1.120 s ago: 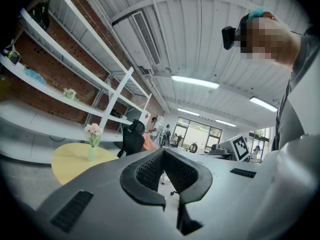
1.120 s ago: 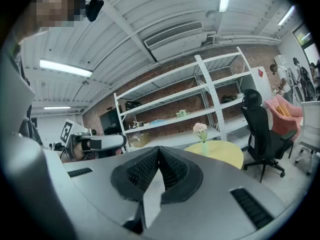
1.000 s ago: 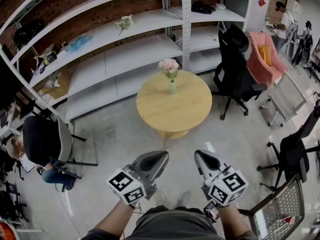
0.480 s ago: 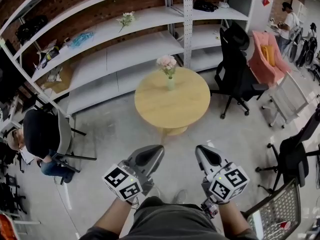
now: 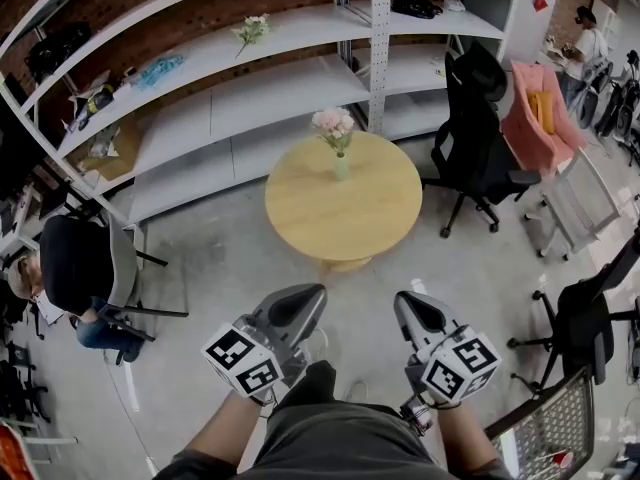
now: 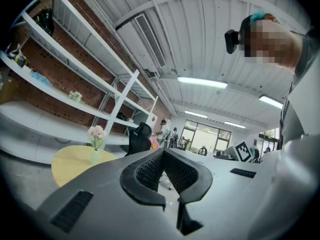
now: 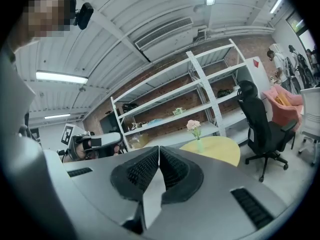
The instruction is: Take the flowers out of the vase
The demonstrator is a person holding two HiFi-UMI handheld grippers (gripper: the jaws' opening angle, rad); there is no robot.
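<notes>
Pink flowers [image 5: 334, 122] stand in a small pale green vase [image 5: 341, 166] near the far edge of a round wooden table [image 5: 345, 218]. The flowers [image 6: 96, 132] appear far off at the left in the left gripper view, and the flowers [image 7: 193, 125] show right of centre in the right gripper view. My left gripper [image 5: 304, 299] is shut and empty, well short of the table. Beside it, my right gripper [image 5: 411, 305] is shut too, with nothing in it. Both point towards the table from over the floor.
White shelving [image 5: 250, 78] runs behind the table, with another flower sprig [image 5: 250, 30] on a shelf. A black office chair [image 5: 478, 133] and a pink armchair [image 5: 534, 113] stand right of the table. A person sits on a chair [image 5: 75, 268] at the left. Another black chair [image 5: 590, 313] stands at the right.
Both grippers have shifted a little forward over the floor towards the table, staying shut. The table and flowers have not moved.
</notes>
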